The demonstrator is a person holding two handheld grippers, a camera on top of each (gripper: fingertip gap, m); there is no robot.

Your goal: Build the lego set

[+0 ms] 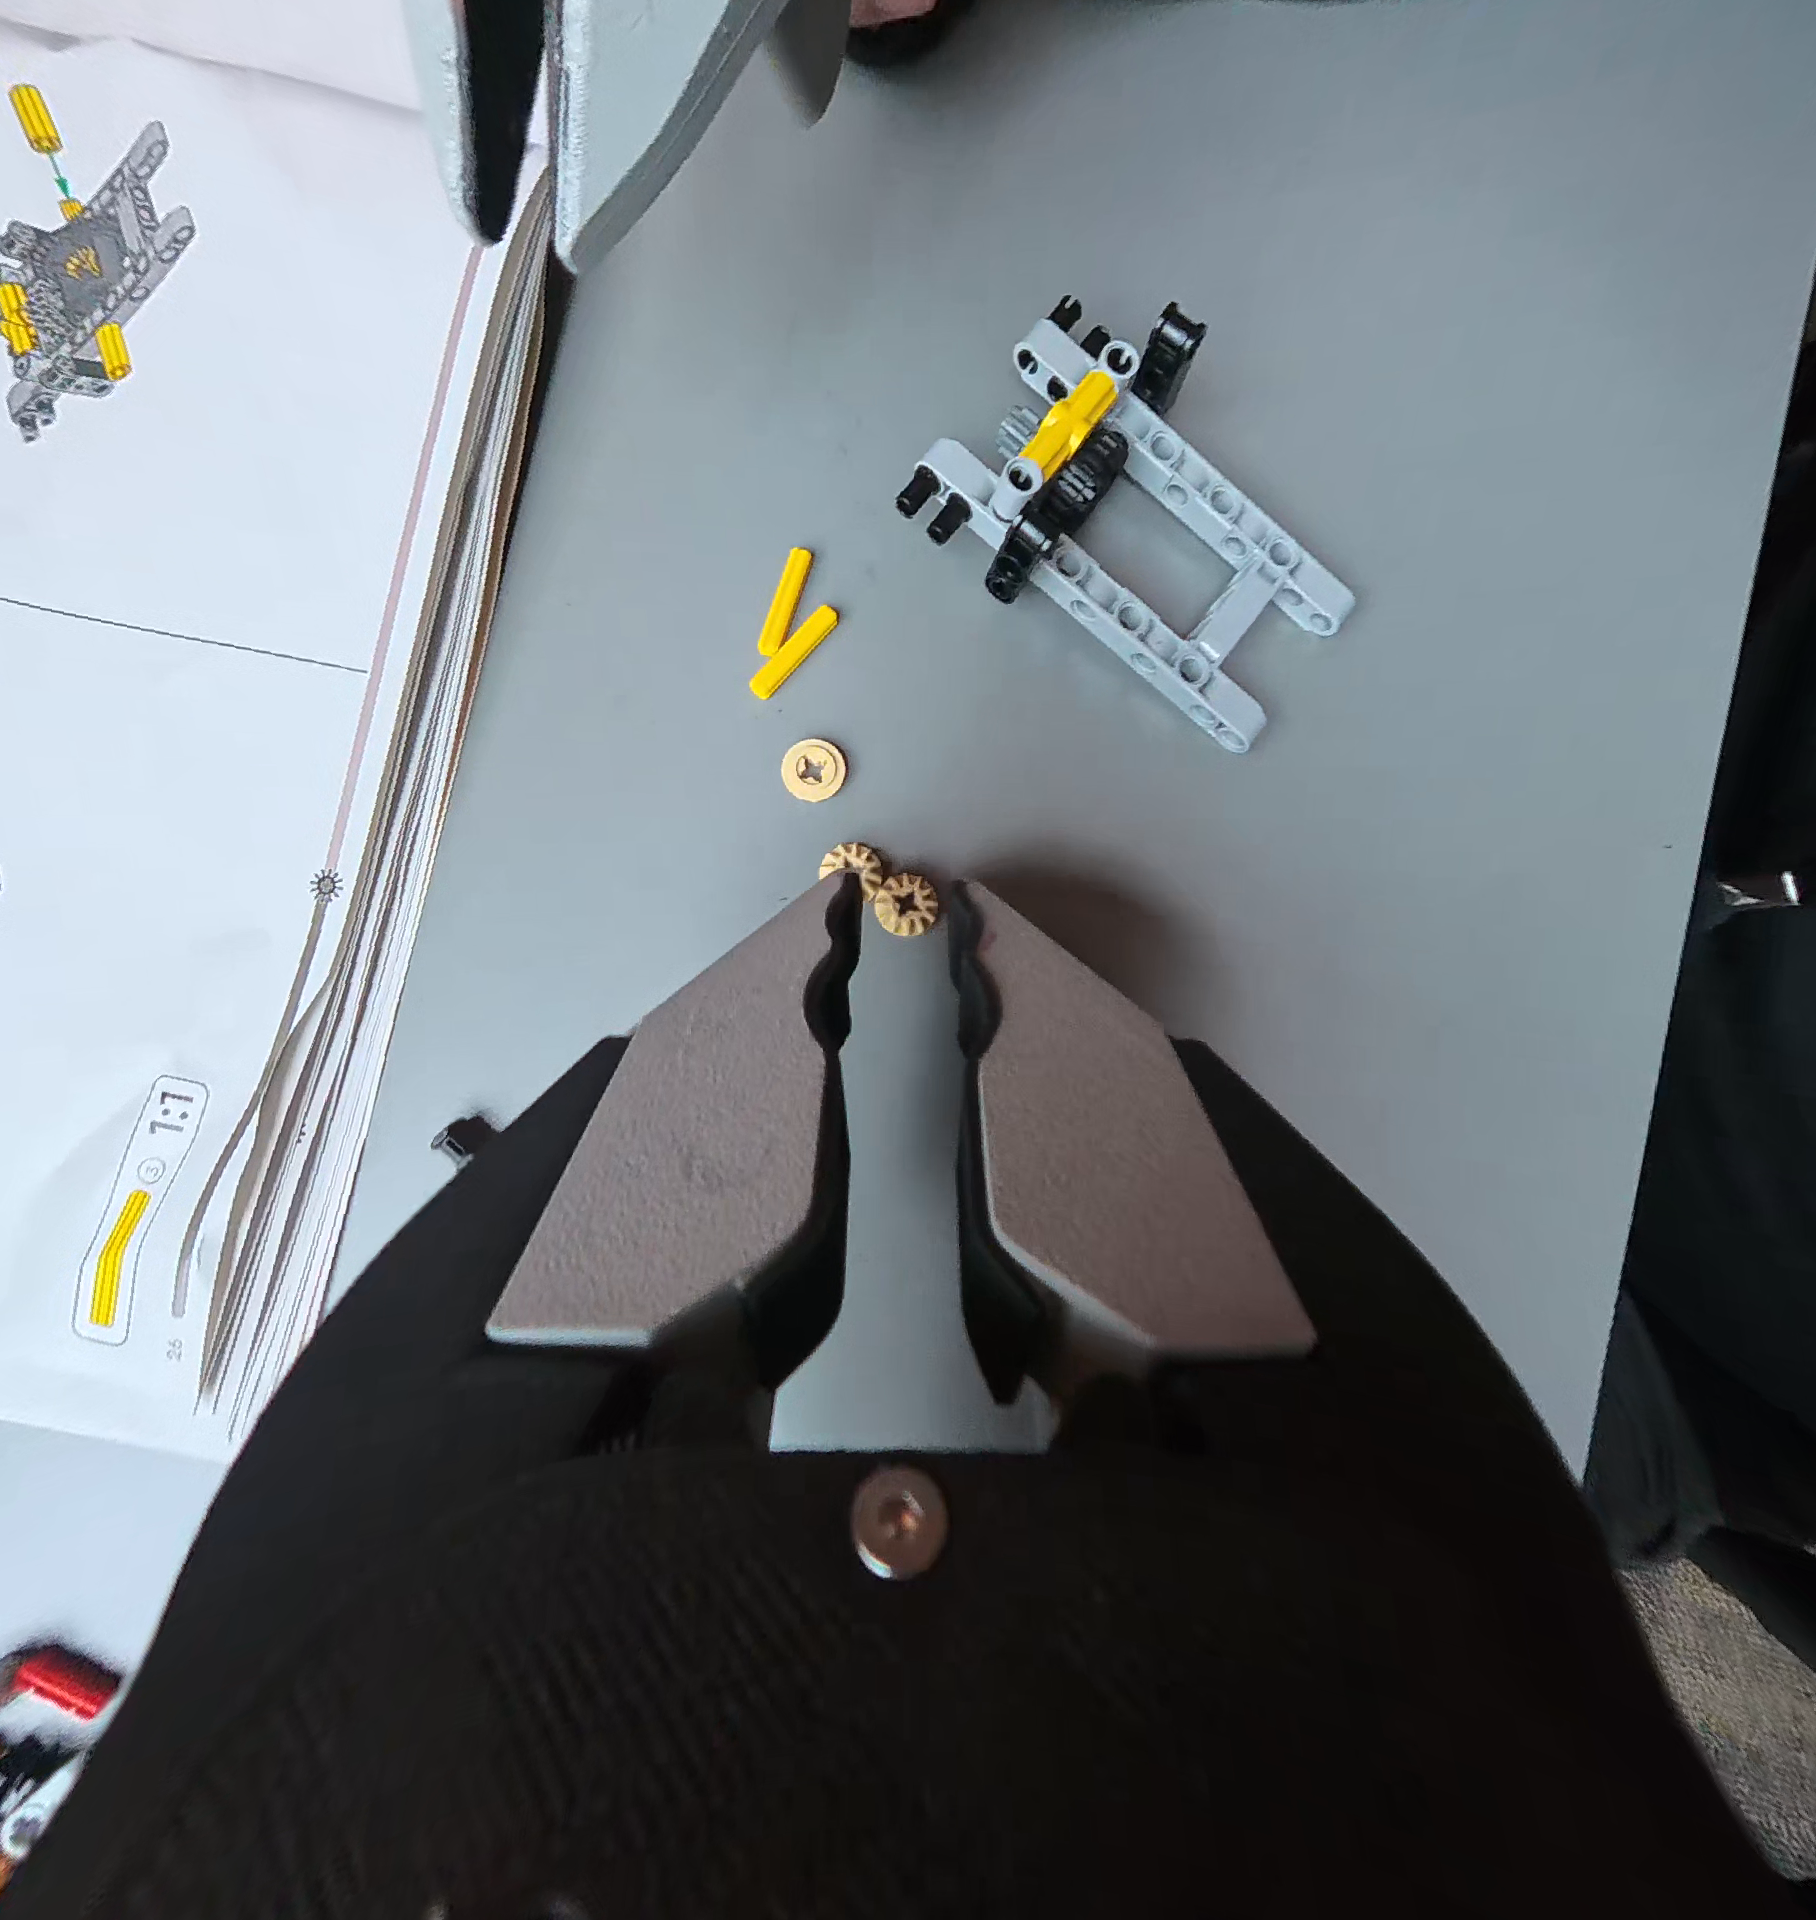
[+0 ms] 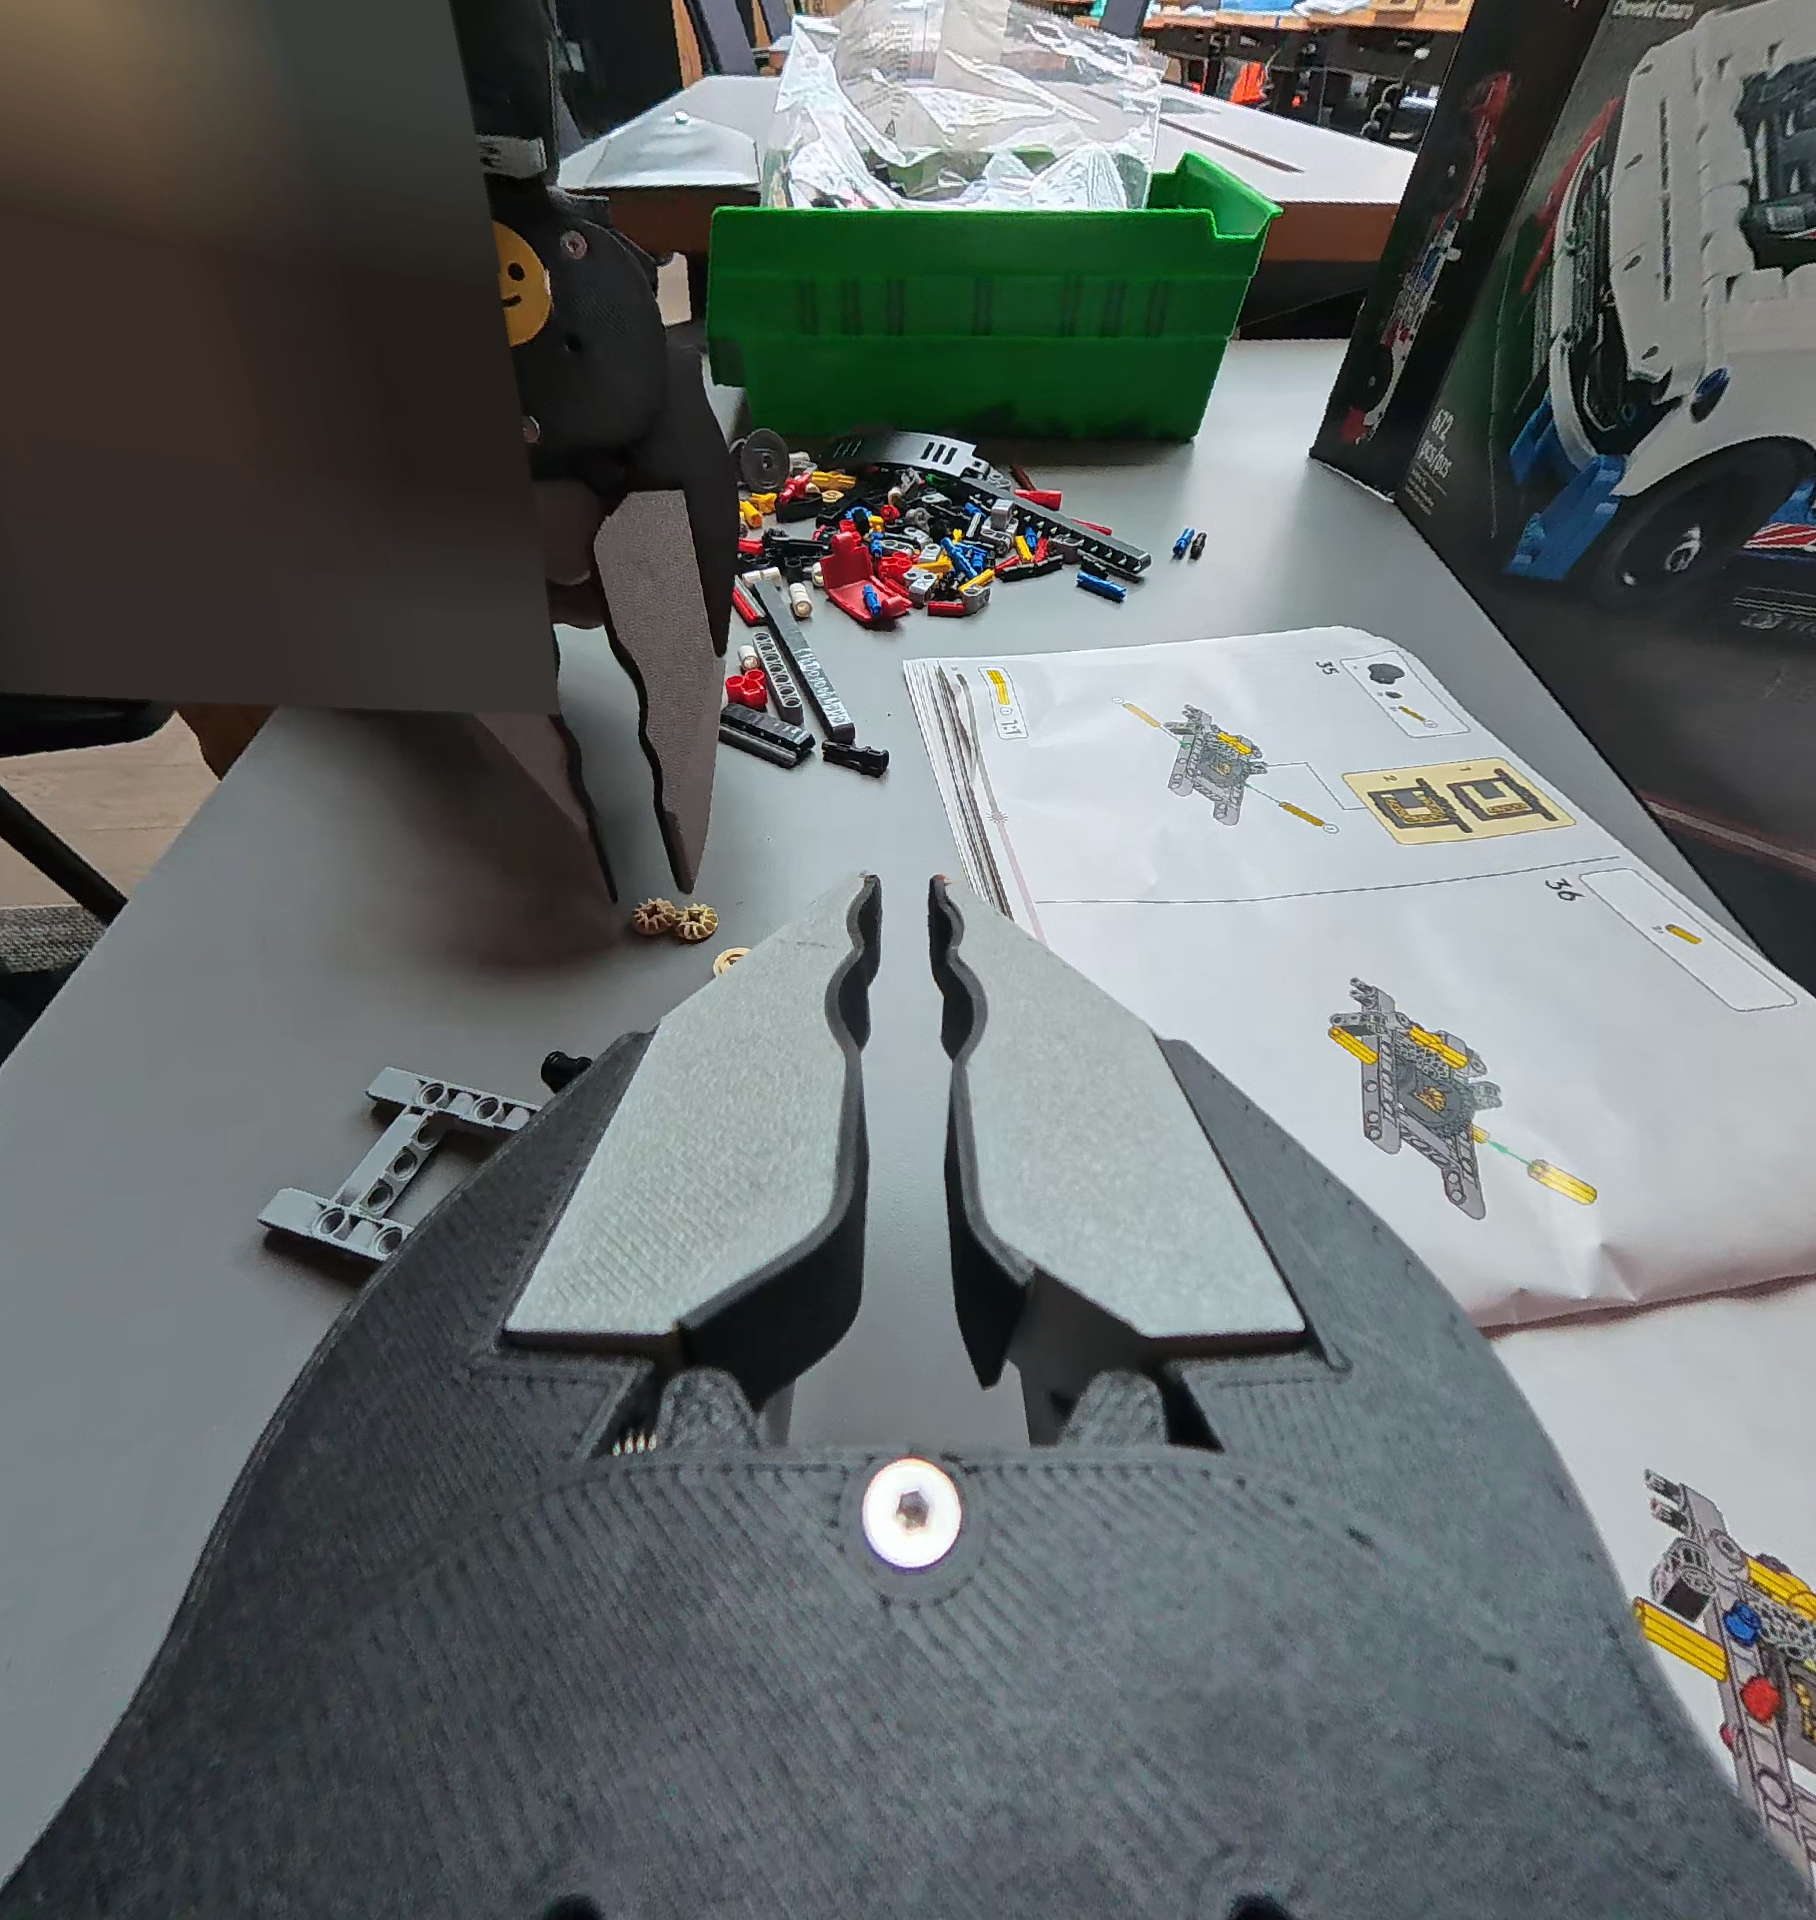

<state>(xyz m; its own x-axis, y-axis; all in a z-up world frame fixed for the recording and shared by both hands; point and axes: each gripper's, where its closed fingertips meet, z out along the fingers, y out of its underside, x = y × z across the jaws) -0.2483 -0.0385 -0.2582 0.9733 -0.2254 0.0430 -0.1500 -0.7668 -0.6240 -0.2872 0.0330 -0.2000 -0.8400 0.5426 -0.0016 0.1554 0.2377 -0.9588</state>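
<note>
My left gripper (image 1: 902,894) is open, low over the grey table, and empty. Two small tan bevel gears lie at its tips: one (image 1: 906,904) between the fingertips, the other (image 1: 850,864) by the left tip. They also show in the right wrist view (image 2: 675,918). Beyond them lie a tan round disc (image 1: 813,770) and two yellow axles (image 1: 792,629). The grey beam frame with a yellow axle and black gear (image 1: 1122,520) lies farther right. My right gripper (image 2: 902,885) is slightly open and empty, above the table by the booklet edge.
The open instruction booklet (image 2: 1299,935) lies right of my right gripper and also shows in the left wrist view (image 1: 156,727). A pile of loose parts (image 2: 914,540), a green bin (image 2: 987,312) with plastic bags and the set's box (image 2: 1610,364) stand behind. The gap from one gripper's tips to the other's is roughly 10 centimeters.
</note>
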